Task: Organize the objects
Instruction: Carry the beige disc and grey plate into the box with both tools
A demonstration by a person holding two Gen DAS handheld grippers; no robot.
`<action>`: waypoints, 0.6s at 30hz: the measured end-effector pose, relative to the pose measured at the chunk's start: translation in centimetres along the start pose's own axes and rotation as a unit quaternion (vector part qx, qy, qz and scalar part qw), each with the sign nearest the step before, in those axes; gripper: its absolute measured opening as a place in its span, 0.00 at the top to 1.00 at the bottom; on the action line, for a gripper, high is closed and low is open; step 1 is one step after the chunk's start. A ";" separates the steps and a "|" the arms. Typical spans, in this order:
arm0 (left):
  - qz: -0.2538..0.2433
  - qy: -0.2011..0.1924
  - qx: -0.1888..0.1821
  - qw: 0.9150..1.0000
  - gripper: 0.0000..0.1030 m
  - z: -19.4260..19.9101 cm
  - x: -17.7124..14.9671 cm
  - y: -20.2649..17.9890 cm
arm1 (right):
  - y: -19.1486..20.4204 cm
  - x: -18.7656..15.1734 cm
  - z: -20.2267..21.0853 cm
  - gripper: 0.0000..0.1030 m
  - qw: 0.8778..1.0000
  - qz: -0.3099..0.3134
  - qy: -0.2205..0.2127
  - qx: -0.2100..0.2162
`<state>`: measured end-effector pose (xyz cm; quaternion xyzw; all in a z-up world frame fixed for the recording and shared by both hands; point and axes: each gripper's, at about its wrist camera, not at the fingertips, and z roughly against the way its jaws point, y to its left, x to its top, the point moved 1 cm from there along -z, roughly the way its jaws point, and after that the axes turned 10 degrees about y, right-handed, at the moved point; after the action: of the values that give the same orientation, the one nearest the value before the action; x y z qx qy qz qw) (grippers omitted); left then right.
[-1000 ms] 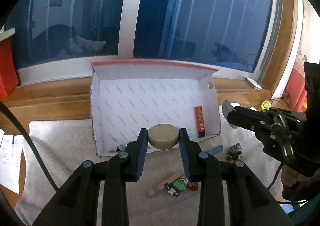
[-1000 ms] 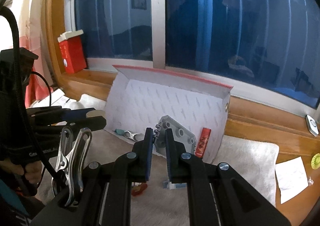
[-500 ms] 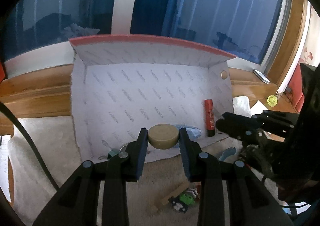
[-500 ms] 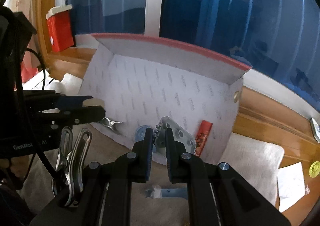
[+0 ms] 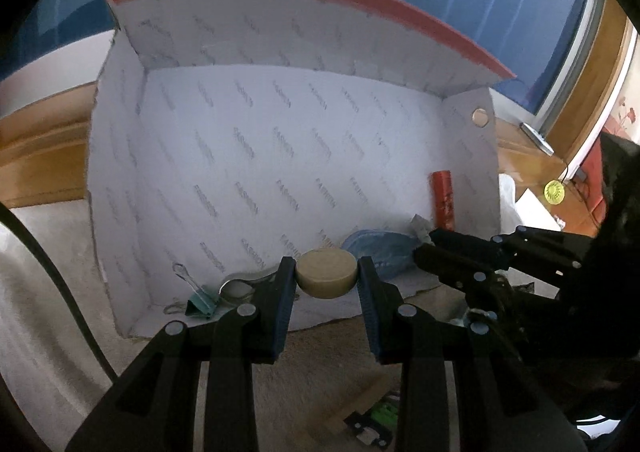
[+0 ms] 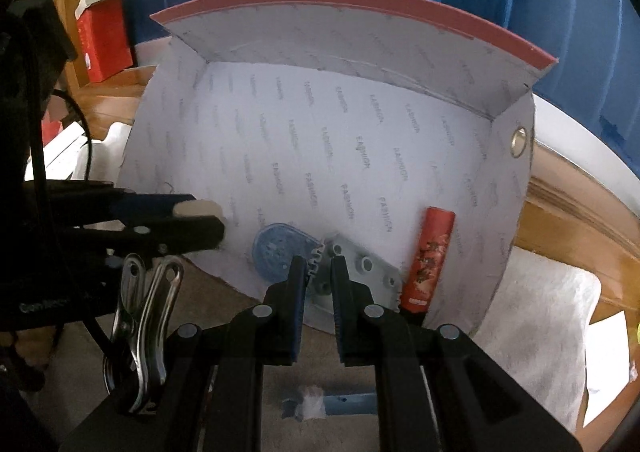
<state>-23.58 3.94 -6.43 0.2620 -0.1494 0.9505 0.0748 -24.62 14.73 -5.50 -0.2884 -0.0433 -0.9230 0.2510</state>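
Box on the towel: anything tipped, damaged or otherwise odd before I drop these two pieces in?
Yes: the box lies on its side, opening toward the grippers, so the red tube, blue disc and teal binder clip rest on its lower wall. I see no damage or spills.

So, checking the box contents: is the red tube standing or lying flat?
Standing: the red tube leans upright against the box wall.

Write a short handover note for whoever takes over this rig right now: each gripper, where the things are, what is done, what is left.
Left gripper: shut on a tan puck, at the box mouth.
Right gripper: shut on a grey plate, also at the box.
Already in the box: red tube, blue disc, teal clip, spoon.
Left to do: release both pieces inside, then collect the wood strip and green toy from the cloth.
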 end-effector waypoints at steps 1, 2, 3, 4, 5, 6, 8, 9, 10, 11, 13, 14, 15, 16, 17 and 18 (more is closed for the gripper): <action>0.000 0.002 -0.001 1.000 0.70 -0.2 0.0 0.1 | -0.1 0.1 -0.2 0.86 1.000 -0.001 0.001 0.000; 0.003 0.002 -0.003 1.000 0.70 -0.3 0.0 0.2 | -0.2 0.1 -0.4 0.86 1.000 -0.002 0.001 0.003; 0.005 0.003 -0.005 1.000 0.70 -0.5 0.1 0.4 | -0.2 0.2 -0.5 0.85 1.000 -0.002 0.001 0.004; 0.007 0.004 -0.006 1.000 0.70 -0.6 0.1 0.5 | -0.2 0.3 -0.7 0.84 1.000 -0.002 0.001 0.005; 0.007 0.004 -0.006 1.000 0.70 -0.6 0.1 0.6 | -0.1 0.4 -0.8 0.84 1.000 0.000 0.002 0.004; 0.007 0.004 -0.005 1.000 0.70 -0.7 0.1 0.7 | -0.1 0.4 -0.9 0.83 1.000 0.001 0.002 0.003; 0.008 0.006 -0.005 1.000 0.70 -0.9 0.1 0.9 | 0.0 0.4 -1.2 0.83 1.000 0.002 0.006 0.006; 0.009 0.008 -0.003 1.000 0.70 -1.0 0.0 1.0 | 0.0 0.4 -1.2 0.82 1.000 0.002 0.007 0.007; 0.011 0.010 0.003 1.000 0.70 -1.0 -0.1 1.1 | 0.0 0.3 -1.2 0.82 1.000 0.001 0.007 0.010; 0.011 0.016 0.012 1.000 0.70 -1.3 -0.1 1.2 | 0.0 0.3 -1.1 0.82 1.000 -0.001 0.006 0.015; 0.012 0.018 0.012 1.000 0.70 -1.3 -0.1 1.2 | -0.1 0.5 -1.4 0.82 0.999 -0.004 0.015 0.028; 0.013 0.019 0.013 1.000 0.70 -1.3 0.0 1.1 | -0.1 0.4 -1.5 0.82 0.999 -0.007 0.017 0.028; 0.013 0.023 0.015 1.000 0.69 -1.3 0.0 1.0 | -0.2 0.3 -1.4 0.82 0.999 -0.010 0.017 0.027; 0.012 0.025 0.015 1.000 0.68 -1.3 0.0 1.0 | -0.2 0.4 -1.4 0.82 0.999 -0.011 0.017 0.026; 0.013 0.025 0.011 1.000 0.66 -1.3 0.0 1.0 | -0.3 0.4 -1.2 0.82 0.999 -0.014 0.014 0.027; 0.013 0.023 0.004 1.000 0.63 -1.2 0.0 0.9 | -0.3 0.4 -1.0 0.82 0.999 -0.017 0.011 0.027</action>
<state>-24.36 3.46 -7.67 0.2381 -0.1470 0.9579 0.0647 -25.61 14.59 -6.10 -0.2707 -0.0704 -0.9286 0.2438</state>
